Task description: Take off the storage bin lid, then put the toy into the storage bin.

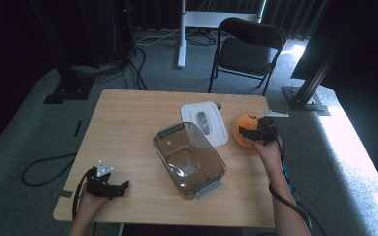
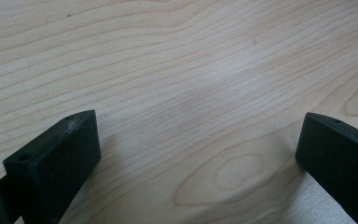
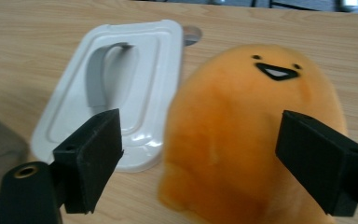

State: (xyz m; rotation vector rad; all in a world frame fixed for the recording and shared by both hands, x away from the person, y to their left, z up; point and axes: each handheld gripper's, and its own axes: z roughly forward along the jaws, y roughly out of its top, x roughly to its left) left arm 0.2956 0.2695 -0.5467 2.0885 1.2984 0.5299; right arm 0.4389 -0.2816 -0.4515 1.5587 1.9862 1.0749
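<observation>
An orange plush toy (image 1: 243, 129) with a small black face (image 3: 276, 70) sits near the table's right edge. My right gripper (image 1: 252, 132) is open just above and in front of it, its jaws spread to either side of the plush (image 3: 247, 135) without touching. A white lid (image 1: 204, 123) lies flat left of the plush (image 3: 116, 88). A clear grey container (image 1: 188, 158) stands without a lid at the table's middle. My left gripper (image 1: 120, 188) rests open at the near left corner, over bare wood (image 2: 200, 135).
The wooden table (image 1: 128, 128) has free room on its left half. A black folding chair (image 1: 248, 49) stands beyond the far edge, beside a white desk leg (image 1: 182, 34). Cables lie on the grey carpet (image 1: 39, 169).
</observation>
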